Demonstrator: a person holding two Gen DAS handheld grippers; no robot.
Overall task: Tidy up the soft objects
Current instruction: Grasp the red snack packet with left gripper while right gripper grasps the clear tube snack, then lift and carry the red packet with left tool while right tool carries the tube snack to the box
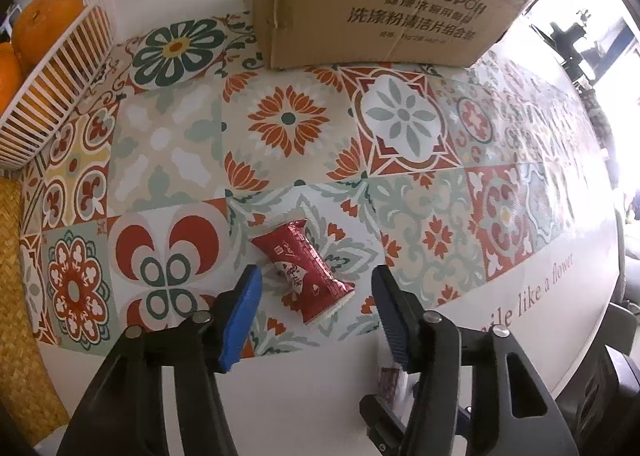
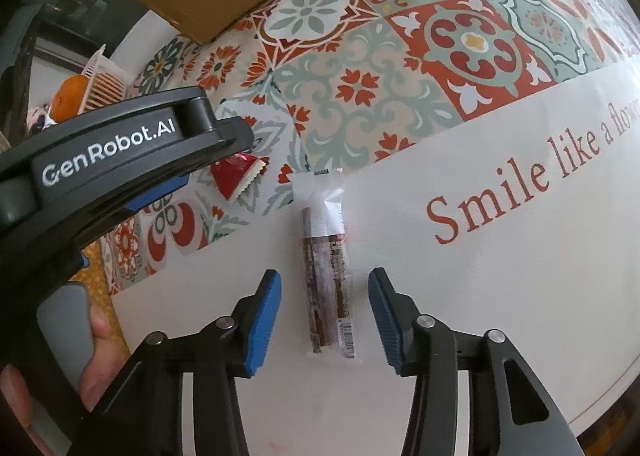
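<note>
Two open tools, each lined up on its own soft packet.

The left tool (image 1: 316,316) hangs spread over the red packet (image 1: 306,270), which lies on the surface (image 1: 168,144) slanting from 11 to 5 o'clock between the pads, likely ready for a pinch. The right tool (image 2: 324,320) straddles the brown stick (image 2: 326,276), untouched, pointing at 12. A box (image 1: 380,4) stands at 12, probably the drop spot; a basket (image 1: 60,68) of oranges (image 1: 46,22) sits at 10. The room beyond is glare, hard to read.

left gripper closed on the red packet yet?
No, the left gripper is open, and the red packet lies on the tablecloth between its blue pads, touching neither.
</note>
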